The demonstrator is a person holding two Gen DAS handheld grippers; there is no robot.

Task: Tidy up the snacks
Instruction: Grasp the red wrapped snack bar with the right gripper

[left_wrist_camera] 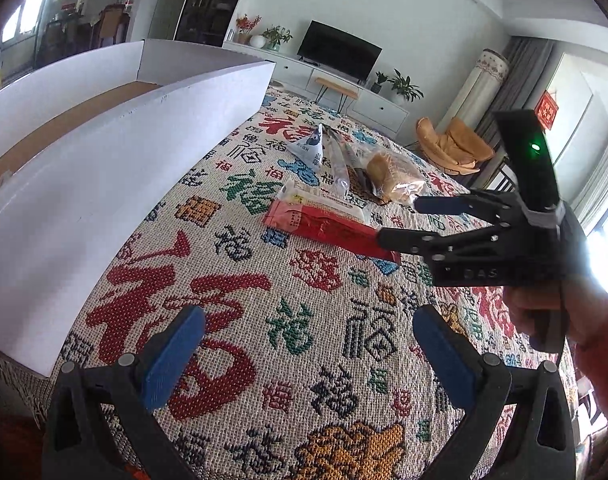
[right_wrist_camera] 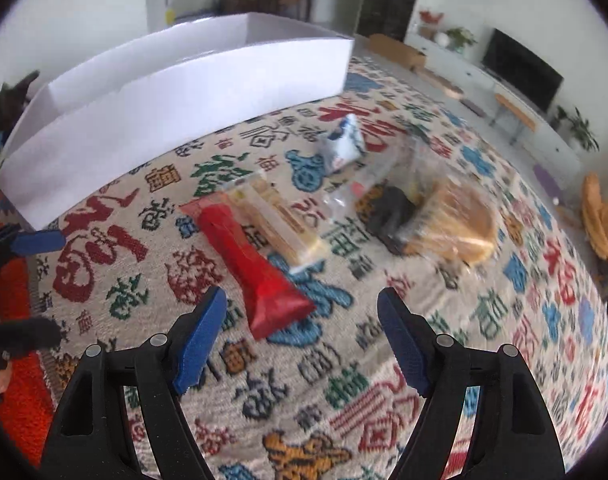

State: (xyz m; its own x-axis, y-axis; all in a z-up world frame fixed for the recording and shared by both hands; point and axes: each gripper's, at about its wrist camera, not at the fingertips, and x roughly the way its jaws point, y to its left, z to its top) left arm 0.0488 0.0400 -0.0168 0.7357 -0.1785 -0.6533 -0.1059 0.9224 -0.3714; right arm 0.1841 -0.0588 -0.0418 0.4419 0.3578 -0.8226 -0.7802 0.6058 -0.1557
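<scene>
Several snacks lie on the patterned cloth. A red packet lies nearest, with a pale wafer packet beside it, a bagged bread loaf, a dark packet and a blue-white triangular pack farther off. My right gripper is open just short of the red packet's near end. In the left wrist view the red packet, the wafer packet, the bread and the triangular pack show. My left gripper is open and empty over bare cloth. The right gripper reaches at the red packet.
A long white cardboard box with an open top stands on the cloth to the left; it also shows in the right wrist view. A clear plastic wrapper lies among the snacks. A TV and cabinet stand beyond the table.
</scene>
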